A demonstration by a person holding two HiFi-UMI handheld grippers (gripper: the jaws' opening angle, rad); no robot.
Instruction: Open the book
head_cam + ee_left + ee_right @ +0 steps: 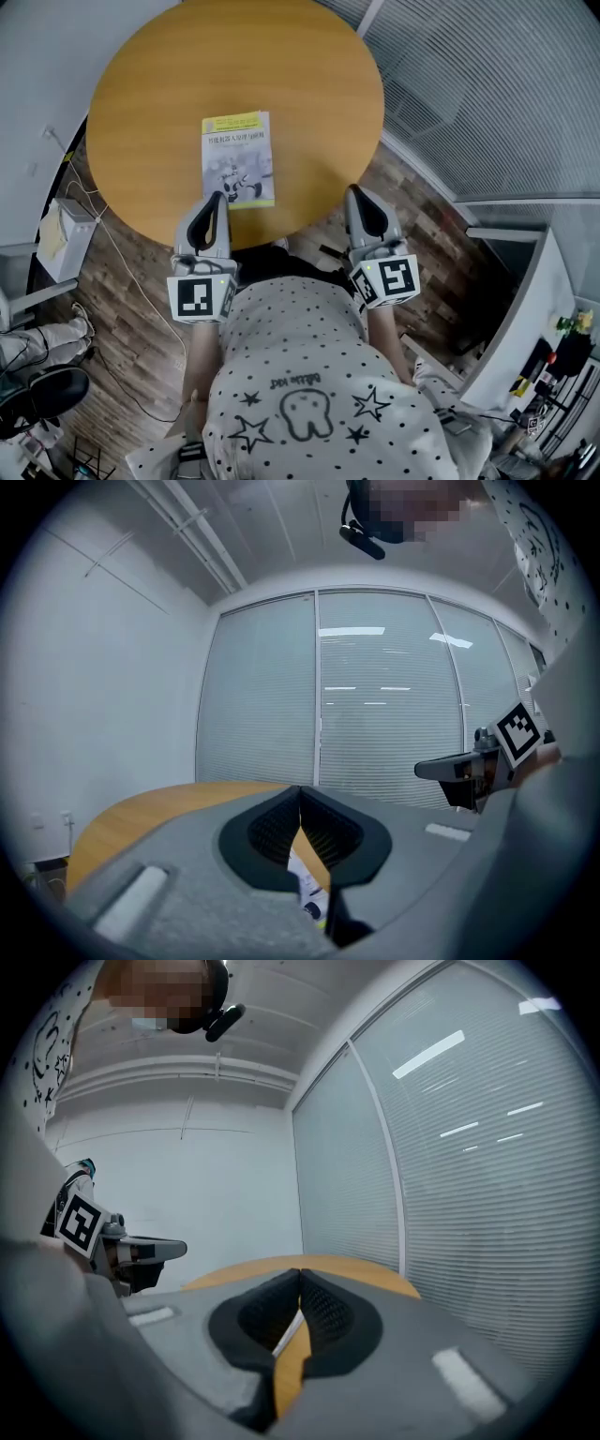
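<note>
So the book [238, 157] is lying flat and closed, cover up, close to the near edge of the round wooden table [169, 66], squared up so the title reads the right way for the person. Makes sense, it's right in reach of both hands.

The left gripper [215, 199] has its jaws clenched with nothing in them. It sits roughly level with its tip at the book's near-left corner. In the left gripper view a bit of the cover peeks out just below the closed pads, so it's over that corner, but I can't tell if it's actually touching. My guess is the spine is on that side, so this one is set up to pin the book down, or the pinched tips are meant to work as a thin wedge.

The right gripper [357, 193] is also clenched and empty. It's parked at the table's near-right edge, well apart from the book, with only bare tabletop showing under its pads. I'd say it's lined up to come in from the loose-page side. Opening hasn't started.

Table is otherwise bare. Room-wise: a wood plank floor [122, 309], a glass wall with blinds [487, 84] on the right and far side, a plain white wall on the left, a white box [58, 234] and some cables [112, 253] on the floor at left.
</note>
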